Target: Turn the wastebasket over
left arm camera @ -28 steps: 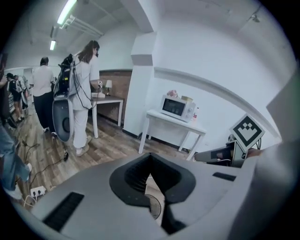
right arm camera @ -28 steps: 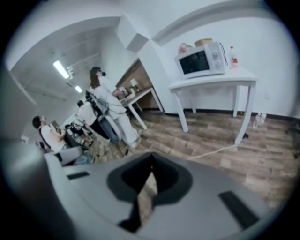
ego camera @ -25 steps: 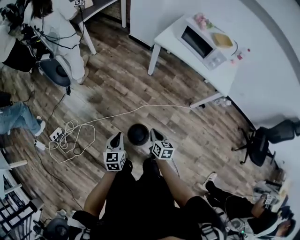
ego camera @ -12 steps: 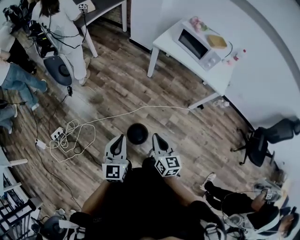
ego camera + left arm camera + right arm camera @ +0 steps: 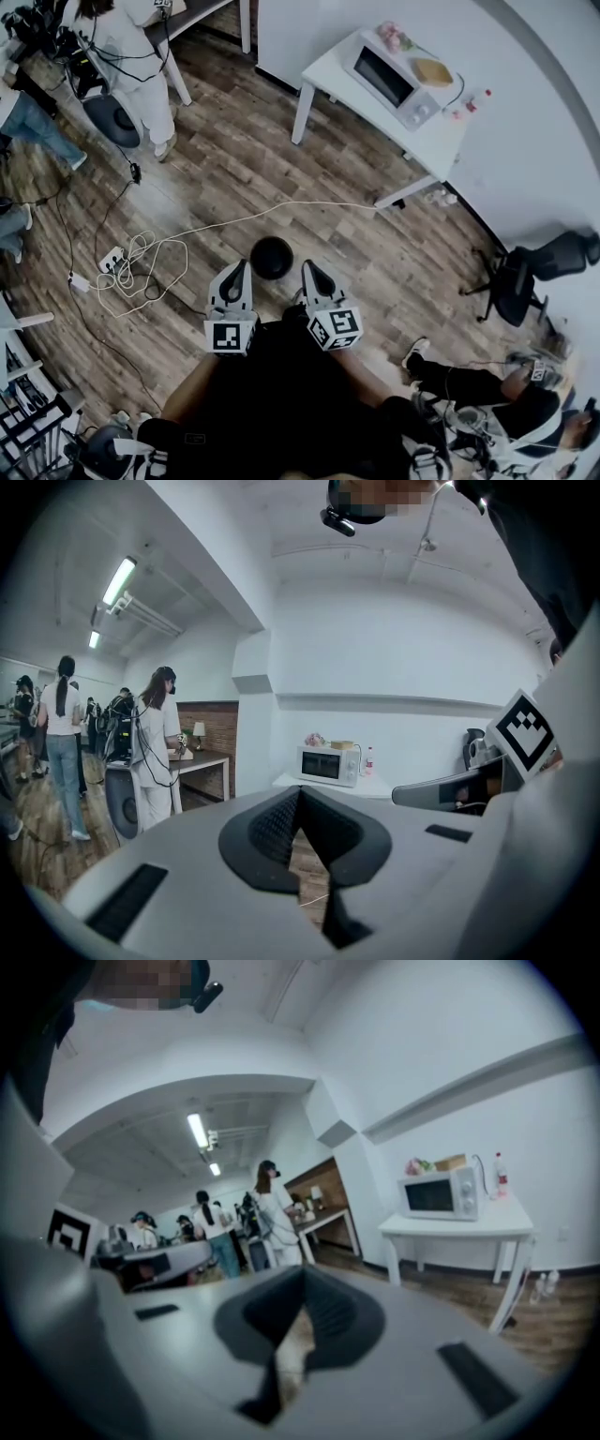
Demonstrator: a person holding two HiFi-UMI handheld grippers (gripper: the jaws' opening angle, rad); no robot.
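Note:
In the head view the wastebasket (image 5: 272, 258) is a black round shape on the wood floor, just ahead of both grippers; whether it stands upright or upside down cannot be told from above. My left gripper (image 5: 237, 269) is held above the floor at the basket's left, my right gripper (image 5: 307, 270) at its right, and neither touches it. Both point forward, nearly level. The left gripper view shows my left gripper (image 5: 300, 797) shut with nothing between its pads. My right gripper (image 5: 300, 1279) in its own view is likewise shut and empty. The basket appears in neither gripper view.
A white table (image 5: 441, 141) with a microwave (image 5: 394, 80) stands ahead to the right. A white cable (image 5: 234, 223) and a power strip (image 5: 111, 261) lie on the floor at left. People (image 5: 127, 42) stand at the far left; an office chair (image 5: 520, 281) and a seated person (image 5: 487, 403) are at right.
Both grippers have risen away from the floor and the wastebasket and now look larger in the head view. The basket has stayed in place. A person at far left has moved off.

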